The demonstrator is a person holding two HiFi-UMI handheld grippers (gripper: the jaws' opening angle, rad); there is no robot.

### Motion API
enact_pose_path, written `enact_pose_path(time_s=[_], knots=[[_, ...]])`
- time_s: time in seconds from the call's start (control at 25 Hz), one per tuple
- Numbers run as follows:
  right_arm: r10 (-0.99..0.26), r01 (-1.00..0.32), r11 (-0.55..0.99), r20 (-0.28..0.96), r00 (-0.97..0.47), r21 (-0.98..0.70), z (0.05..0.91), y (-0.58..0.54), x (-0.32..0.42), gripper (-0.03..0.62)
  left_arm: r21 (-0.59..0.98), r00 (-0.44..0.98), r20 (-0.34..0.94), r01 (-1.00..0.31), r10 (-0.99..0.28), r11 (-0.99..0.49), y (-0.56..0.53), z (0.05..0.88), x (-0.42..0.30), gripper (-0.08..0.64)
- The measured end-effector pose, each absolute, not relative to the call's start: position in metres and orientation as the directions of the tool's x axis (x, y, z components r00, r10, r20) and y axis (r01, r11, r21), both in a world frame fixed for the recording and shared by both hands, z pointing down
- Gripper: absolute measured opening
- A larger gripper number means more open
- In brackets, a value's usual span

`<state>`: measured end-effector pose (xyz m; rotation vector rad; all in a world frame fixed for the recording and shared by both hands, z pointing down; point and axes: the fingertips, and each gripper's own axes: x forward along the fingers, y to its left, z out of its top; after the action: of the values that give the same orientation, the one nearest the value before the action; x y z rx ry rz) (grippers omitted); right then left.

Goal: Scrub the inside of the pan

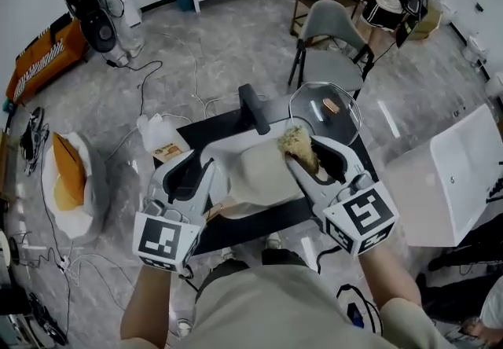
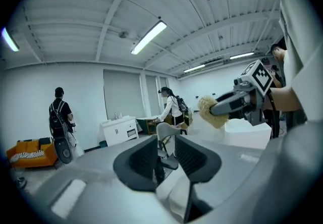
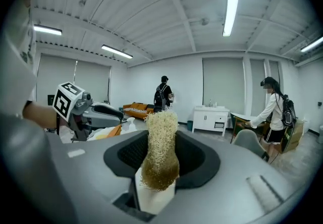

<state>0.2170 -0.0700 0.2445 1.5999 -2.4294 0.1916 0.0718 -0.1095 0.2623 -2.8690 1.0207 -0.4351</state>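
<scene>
Though both grippers hang well above it in the head view, the pan (image 1: 255, 170) sits on the dark table (image 1: 228, 129), its black handle (image 1: 253, 108) pointing away and a glass lid (image 1: 324, 108) just beside it. To my eye no scrubbing is under way. The scrubber (image 1: 297, 143) needs to come down into the pan's hollow and press flat, with the free gripper steadying the handle (otherwise the pan will likely skate about). In the left gripper view, the left gripper (image 2: 166, 155) stands partly open, with a narrow gap and nothing in it. In the right gripper view, the right gripper (image 3: 160, 160) is clamped on the scrubber, whose fibrous end sticks out past the jaws.
</scene>
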Motion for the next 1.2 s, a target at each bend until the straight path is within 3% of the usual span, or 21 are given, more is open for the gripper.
enact_pose_path(time_s=[0.48,0.72,1.2], knots=[[-0.941,-0.942,0.335,0.064,-0.333,0.023,0.173,-0.044,0.196,0.167,-0.166,0.751,0.118,-0.630,-0.649,-0.759,-0.102,0.213,0.047,0.036],[-0.951,-0.951,0.309,0.038,-0.308,0.027,0.166,-0.031,0.192,0.167,-0.165,0.742,0.098,-0.645,-0.664,-0.746,-0.097,0.206,0.039,0.002],[-0.970,-0.972,0.233,0.074,-0.231,0.015,0.189,-0.027,0.196,0.167,-0.139,0.766,0.128,-0.615,-0.630,-0.776,-0.090,0.220,0.031,0.002]])
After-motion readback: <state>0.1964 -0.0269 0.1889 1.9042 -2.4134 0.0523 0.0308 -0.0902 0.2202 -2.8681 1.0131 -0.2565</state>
